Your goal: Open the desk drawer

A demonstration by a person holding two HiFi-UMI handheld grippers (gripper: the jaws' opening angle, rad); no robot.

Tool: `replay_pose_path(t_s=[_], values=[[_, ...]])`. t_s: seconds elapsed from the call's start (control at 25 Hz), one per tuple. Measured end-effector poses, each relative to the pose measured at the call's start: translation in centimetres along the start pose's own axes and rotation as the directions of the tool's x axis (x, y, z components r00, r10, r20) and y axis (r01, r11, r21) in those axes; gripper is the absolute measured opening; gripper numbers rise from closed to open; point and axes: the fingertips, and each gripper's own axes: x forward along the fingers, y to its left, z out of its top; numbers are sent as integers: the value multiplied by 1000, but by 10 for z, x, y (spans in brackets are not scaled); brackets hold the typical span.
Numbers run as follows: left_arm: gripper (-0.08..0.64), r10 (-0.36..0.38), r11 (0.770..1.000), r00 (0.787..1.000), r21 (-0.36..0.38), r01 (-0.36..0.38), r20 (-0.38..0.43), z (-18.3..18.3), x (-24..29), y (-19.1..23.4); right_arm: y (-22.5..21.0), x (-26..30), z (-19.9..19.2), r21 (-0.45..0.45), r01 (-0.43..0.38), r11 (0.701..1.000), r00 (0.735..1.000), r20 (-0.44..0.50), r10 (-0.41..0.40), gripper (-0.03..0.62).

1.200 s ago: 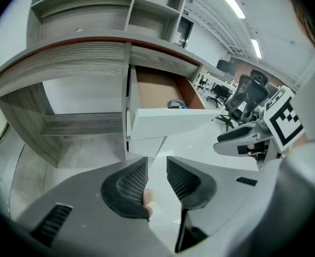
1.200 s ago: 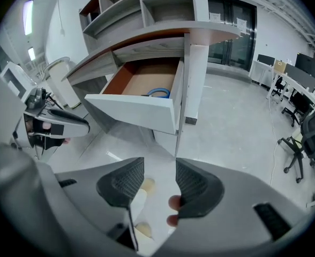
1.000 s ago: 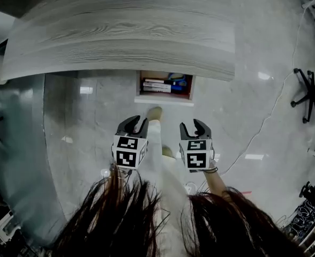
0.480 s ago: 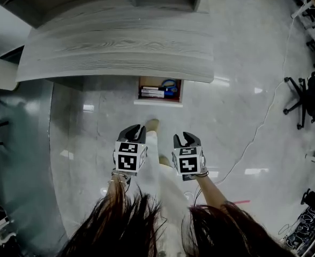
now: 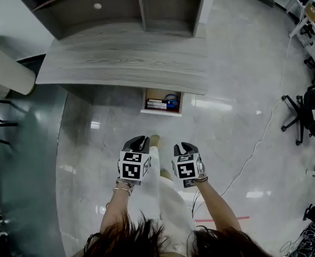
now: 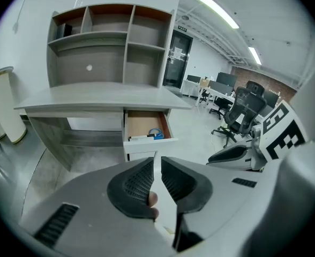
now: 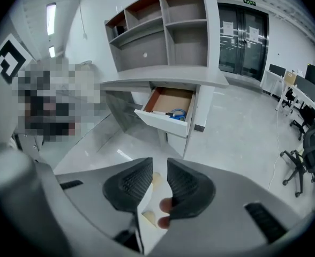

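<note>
Drawer (image 5: 162, 101) of the counter (image 5: 125, 58) stands pulled out, well ahead of both grippers and clear of their tips, with its white front facing them. Inside it lie a blue ring of tape (image 5: 171, 98) and some flat white things I cannot make out. The left gripper (image 5: 141, 140) is held up over the floor (image 5: 227, 122), apart from the drawer and pointing down towards it. Its jaws are drawn nearly together, with only a thin slit between them and nothing in that slit. The right gripper (image 5: 183, 145) hangs just beside the left one at about the same level, and it too touches nothing. Its jaws have just been closing and now stand a little apart, the gap wider than the left one's. Nothing is gripped in it; only the person's white trousers (image 5: 165, 186) and a shoe (image 5: 155, 140) show through from below. From each gripper's own view the drawer sits straight beyond the jaw tips, under the edge of the grey wood counter. Farther beyond the grippers, at the back of the counter, rises a set of open shelves (image 5: 120, 4). Off to the right gripper's side a thin cable (image 5: 259, 138) trails over the glossy floor, and past it stand black office chairs (image 5: 307, 111).
</note>
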Motion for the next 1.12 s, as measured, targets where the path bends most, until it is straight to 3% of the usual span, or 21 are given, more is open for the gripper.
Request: replay_pose_path(t_s=[0.32, 0.56, 1.12], values=[[34, 9, 1000, 999, 2, -10, 32, 10, -35, -10, 5, -25, 7, 8, 0, 1000, 1000, 28, -1, 74], [28, -6, 1000, 999, 23, 5, 48, 15, -49, -14, 14, -38, 11, -37, 8, 999, 999, 43, -6, 70], [15, -56, 997, 990, 55, 50, 126, 12, -117, -23, 44, -96, 21, -42, 84, 996, 984, 158, -76, 63]])
